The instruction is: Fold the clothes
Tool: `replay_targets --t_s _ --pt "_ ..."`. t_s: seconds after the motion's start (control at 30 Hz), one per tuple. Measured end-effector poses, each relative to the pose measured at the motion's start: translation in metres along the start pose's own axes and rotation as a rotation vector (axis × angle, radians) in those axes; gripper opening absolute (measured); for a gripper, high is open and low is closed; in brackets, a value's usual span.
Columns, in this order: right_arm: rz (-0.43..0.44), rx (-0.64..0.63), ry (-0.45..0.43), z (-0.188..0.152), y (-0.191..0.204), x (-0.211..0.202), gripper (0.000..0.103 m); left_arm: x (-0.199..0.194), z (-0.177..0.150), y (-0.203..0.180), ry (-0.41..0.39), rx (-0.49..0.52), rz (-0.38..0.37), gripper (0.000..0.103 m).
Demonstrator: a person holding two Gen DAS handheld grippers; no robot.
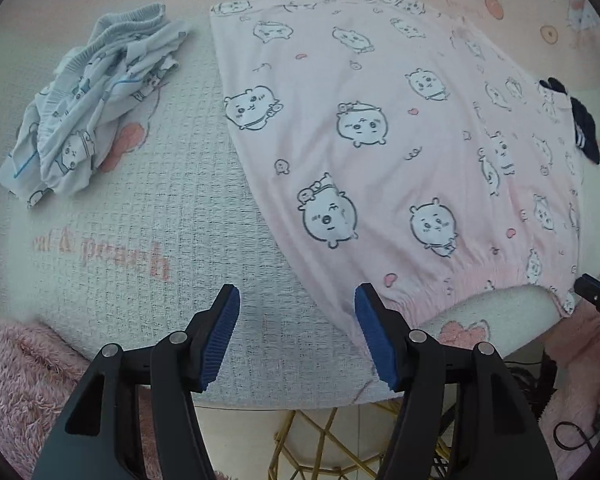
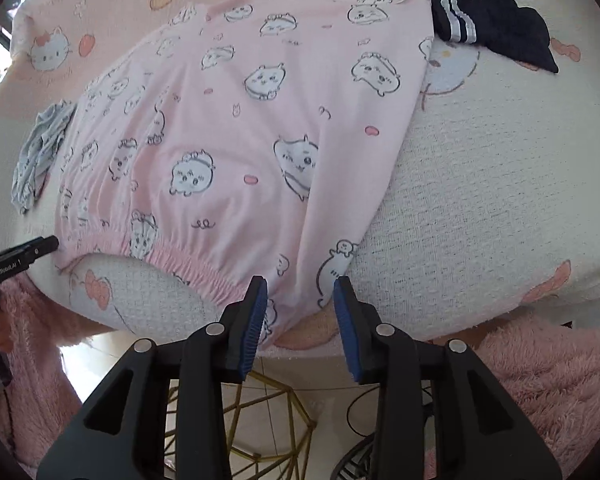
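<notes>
A pair of pink pants point(image 1: 380, 140) printed with cartoon animal faces is spread flat on the table point(image 1: 160, 220), which is covered by a white waffle-textured cloth with pink lettering and cartoon cats. The gathered elastic waistband point(image 2: 188, 256) is laid along the near edge of the table, and one corner of the garment is draped slightly over that edge. The left gripper point(image 1: 296, 332) is held with its jaws wide apart above the bare cloth just beside the near corner of the pants; nothing is caught between its blue pads point(image 1: 220, 340). The right gripper point(image 2: 300, 320) is seen partly open, with the hanging corner of the pants lying in the gap between its fingers, though the pads are not seen to press on the fabric. A crumpled pale blue garment point(image 1: 92, 100) with a similar print is left on the table, apart from the pants on the far side from the right gripper. A dark navy sock point(image 2: 492, 20) with white stripes is placed at the far corner of the pants, touching their hem. A fluffy pink sleeve point(image 2: 548, 368) is visible beside the table edge, and a gold wire frame point(image 2: 268, 420) is seen below on the tiled floor.
</notes>
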State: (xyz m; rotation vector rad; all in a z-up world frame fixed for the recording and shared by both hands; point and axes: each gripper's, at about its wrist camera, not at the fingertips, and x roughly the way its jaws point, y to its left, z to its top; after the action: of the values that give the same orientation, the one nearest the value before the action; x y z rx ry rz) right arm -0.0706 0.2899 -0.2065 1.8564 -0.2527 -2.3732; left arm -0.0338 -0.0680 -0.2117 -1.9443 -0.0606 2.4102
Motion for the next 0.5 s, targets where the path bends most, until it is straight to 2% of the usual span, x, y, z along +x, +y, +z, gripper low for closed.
replay_targets --t_s 0.03,0.1,0.2,0.23,0.3,0.37,0.43,0.5 --pt "-0.016 -0.002 0.018 0.0 0.0 0.004 0.034 0.003 -0.003 -0.003 0.016 0.004 -0.014 0.063" --pt "-0.047 -0.006 0.055 -0.001 0.001 0.013 0.034 0.013 -0.01 -0.009 0.049 0.025 0.025 0.064" --pt "-0.079 -0.024 0.076 -0.008 0.006 0.011 0.034 0.012 -0.011 -0.015 0.042 0.027 0.033 0.065" --pt "-0.07 -0.01 0.074 -0.009 0.006 0.01 0.034 0.015 -0.004 -0.023 0.041 0.022 0.034 0.065" --pt "-0.051 0.017 0.071 -0.011 0.005 0.008 0.034 0.007 -0.003 -0.014 0.019 -0.004 0.012 0.065" --pt "0.009 0.056 0.009 -0.008 -0.003 -0.001 0.034 0.003 -0.001 -0.017 -0.005 -0.011 -0.028 0.065" --pt "0.011 0.085 -0.041 -0.001 -0.006 -0.005 0.034 0.005 -0.001 -0.022 -0.005 -0.004 -0.045 0.065" --pt "-0.036 0.093 -0.012 0.002 -0.009 0.006 0.034 0.012 -0.003 -0.028 0.02 0.01 -0.014 0.065"
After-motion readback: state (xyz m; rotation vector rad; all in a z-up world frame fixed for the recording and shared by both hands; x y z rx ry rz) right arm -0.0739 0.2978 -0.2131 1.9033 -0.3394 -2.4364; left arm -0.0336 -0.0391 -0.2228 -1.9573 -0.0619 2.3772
